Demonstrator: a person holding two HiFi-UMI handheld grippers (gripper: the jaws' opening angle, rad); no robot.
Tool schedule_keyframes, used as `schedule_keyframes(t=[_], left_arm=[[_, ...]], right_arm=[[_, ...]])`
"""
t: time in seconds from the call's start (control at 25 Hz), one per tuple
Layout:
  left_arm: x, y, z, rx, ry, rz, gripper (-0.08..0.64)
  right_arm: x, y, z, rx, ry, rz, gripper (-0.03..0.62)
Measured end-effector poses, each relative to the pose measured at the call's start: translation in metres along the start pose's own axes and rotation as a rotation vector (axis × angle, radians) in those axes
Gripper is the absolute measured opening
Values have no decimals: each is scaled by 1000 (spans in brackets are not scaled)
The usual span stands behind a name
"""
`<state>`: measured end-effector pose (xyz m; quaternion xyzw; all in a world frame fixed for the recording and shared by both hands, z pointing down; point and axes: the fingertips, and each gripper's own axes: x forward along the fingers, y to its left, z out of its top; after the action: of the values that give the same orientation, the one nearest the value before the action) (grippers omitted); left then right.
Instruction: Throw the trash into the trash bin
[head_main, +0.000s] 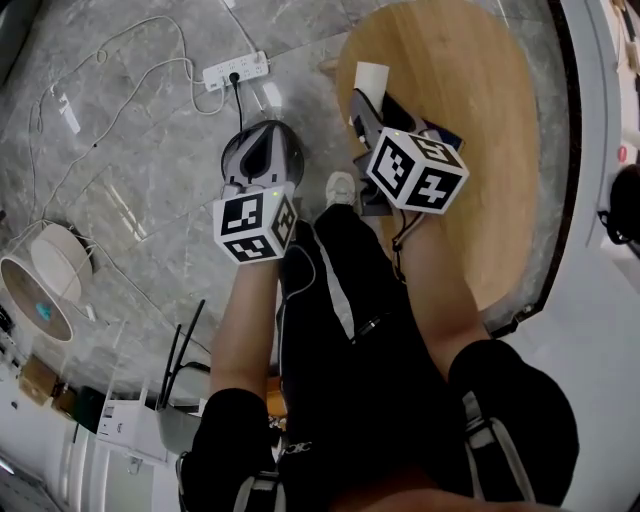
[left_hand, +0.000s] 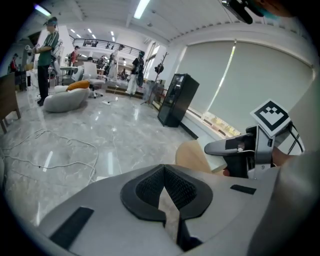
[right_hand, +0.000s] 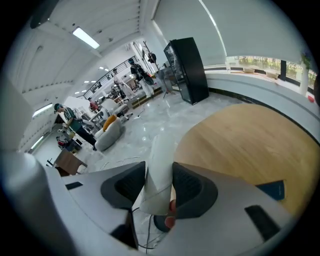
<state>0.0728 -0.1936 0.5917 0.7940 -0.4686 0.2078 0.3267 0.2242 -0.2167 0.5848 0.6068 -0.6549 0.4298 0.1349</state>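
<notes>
Cup (right_hand: 159, 147) between jaws of right claw (right_hand: 159, 169)

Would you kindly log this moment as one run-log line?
right claw: shut on paper cup | left claw: shut, empty | paper cup: near wooden table edge

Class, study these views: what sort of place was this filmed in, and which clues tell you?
Probably a big open-plan studio or workspace: a wide polished stone floor, beanbag seats in the distance, and a power strip lying on the floor.
</notes>
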Motion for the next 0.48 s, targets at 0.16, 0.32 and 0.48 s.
schedule_keyframes(t=[0.16,0.32,0.48], left_arm=[[-22,32,-23,-42,13,26,11],[-42,72,-53,-68,34,48,11],[-62,117,-81,-116,46,71,12]], right_arm=[[7,50,-37,-41,48,99,173],[25,92,-85,-131,112,153,172],[42,120,-136,-189,174,170,172]])
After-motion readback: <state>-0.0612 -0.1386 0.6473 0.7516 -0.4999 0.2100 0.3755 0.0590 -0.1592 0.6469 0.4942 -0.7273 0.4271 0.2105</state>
